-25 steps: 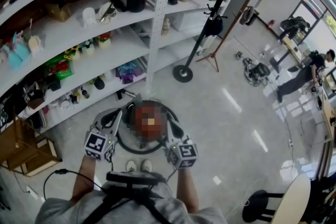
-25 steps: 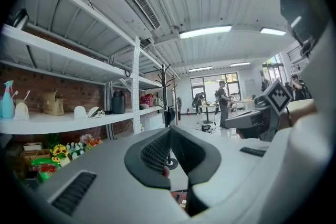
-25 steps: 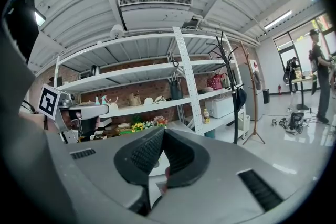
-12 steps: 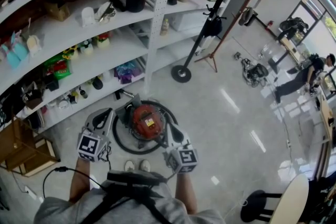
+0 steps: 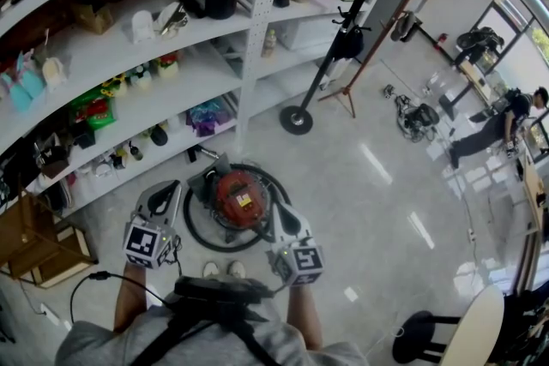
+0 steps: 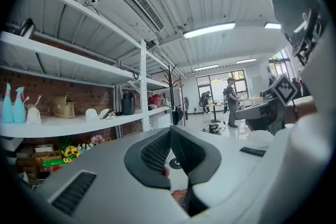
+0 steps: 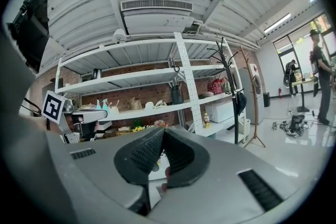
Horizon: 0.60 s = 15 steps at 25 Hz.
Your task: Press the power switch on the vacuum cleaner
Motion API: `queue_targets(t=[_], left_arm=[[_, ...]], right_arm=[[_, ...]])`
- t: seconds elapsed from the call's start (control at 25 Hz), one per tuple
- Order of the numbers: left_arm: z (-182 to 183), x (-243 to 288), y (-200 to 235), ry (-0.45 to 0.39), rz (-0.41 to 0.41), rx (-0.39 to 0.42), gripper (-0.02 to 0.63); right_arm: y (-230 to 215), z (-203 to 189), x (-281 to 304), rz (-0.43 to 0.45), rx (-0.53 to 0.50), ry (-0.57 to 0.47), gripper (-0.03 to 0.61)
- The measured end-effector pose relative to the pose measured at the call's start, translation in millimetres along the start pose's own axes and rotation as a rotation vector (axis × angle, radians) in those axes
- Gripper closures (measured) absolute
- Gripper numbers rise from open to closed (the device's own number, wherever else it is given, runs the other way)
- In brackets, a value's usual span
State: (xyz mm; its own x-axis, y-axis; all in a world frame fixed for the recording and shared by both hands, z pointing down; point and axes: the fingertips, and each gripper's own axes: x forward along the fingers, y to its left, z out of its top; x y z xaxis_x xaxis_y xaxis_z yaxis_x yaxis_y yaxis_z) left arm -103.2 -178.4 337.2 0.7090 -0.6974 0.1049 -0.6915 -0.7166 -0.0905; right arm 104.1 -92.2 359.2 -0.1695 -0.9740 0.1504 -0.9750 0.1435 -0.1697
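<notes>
Right gripper (image 5: 283,217) has its jaws shut together on nothing, and its own view looks level toward the shelves (image 7: 157,107) rather than down. Left gripper (image 5: 165,195) is likewise closed and empty. Between the two and a little farther out, low on the floor (image 5: 360,184), sits the red vacuum cleaner (image 5: 238,195) inside its coiled hose (image 5: 199,227). It lies left of the right gripper and right of the left one, and the right looks nearer. The switch itself I cannot pick out; reaching it likely means tipping a gripper downward
</notes>
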Motion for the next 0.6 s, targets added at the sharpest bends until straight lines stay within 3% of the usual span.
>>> queue_targets(t=[0.6], left_arm=[[1.1, 14.1, 0.2, -0.013, -0.018, 0.016, 0.607]], right_arm=[[-6.5, 2.8, 4.5, -0.02, 0.005, 0.001, 0.566]])
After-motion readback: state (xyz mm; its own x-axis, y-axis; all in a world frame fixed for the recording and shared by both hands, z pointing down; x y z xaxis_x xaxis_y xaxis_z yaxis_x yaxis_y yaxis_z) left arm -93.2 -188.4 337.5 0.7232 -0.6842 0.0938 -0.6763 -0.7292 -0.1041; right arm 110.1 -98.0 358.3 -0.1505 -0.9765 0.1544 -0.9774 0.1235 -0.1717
